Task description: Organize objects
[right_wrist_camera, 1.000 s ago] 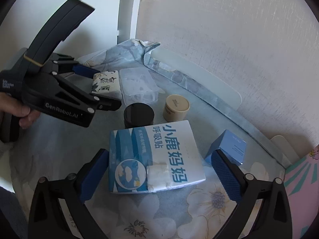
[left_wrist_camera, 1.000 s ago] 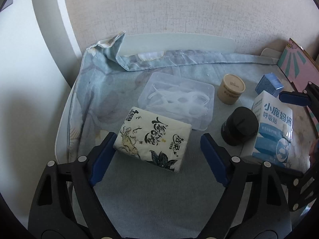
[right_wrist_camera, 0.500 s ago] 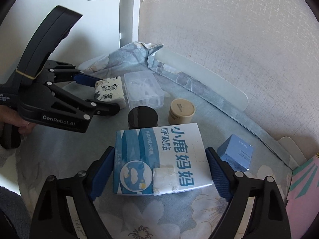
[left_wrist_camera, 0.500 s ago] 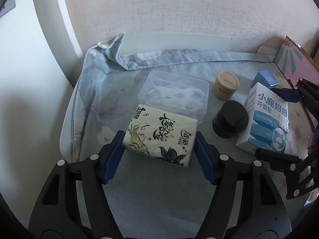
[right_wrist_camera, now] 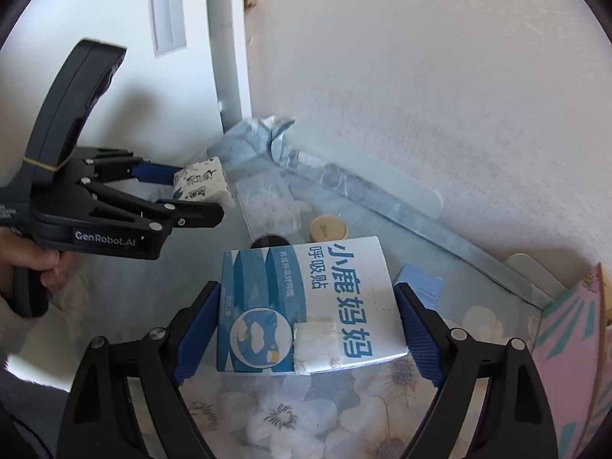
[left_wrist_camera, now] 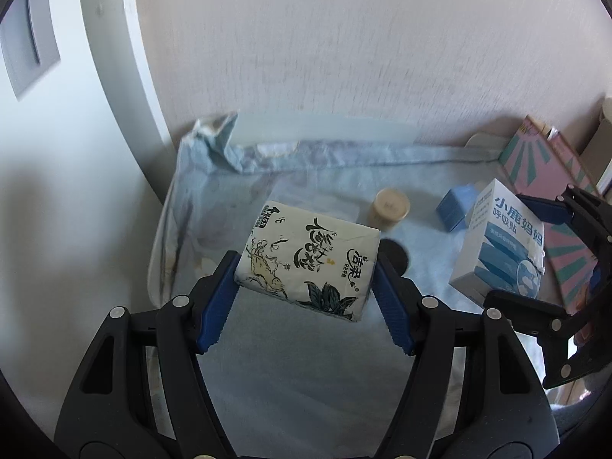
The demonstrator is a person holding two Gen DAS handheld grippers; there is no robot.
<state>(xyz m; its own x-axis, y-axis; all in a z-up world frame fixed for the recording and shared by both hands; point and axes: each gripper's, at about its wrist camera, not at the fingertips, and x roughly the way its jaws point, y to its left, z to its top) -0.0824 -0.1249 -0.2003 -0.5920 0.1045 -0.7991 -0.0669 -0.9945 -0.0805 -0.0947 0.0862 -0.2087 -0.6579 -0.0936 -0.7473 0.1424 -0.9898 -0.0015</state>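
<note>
A bench (right_wrist_camera: 290, 424) under a pale blue floral cloth (left_wrist_camera: 306, 367) carries a clear plastic box (right_wrist_camera: 267, 202), a black jar (right_wrist_camera: 269, 241), a tan jar (left_wrist_camera: 391, 206) and a small blue box (left_wrist_camera: 455, 206)

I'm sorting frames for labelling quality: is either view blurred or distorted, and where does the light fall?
Left wrist view: the cloth and beige jar behind are motion-smeared, while the tissue pack is sharp; strong fisheye bending, dark corners. Right wrist view: mostly sharp, the blue-and-white box readable, the clear plastic box soft. Daylight is soft, without harsh glare.
</note>
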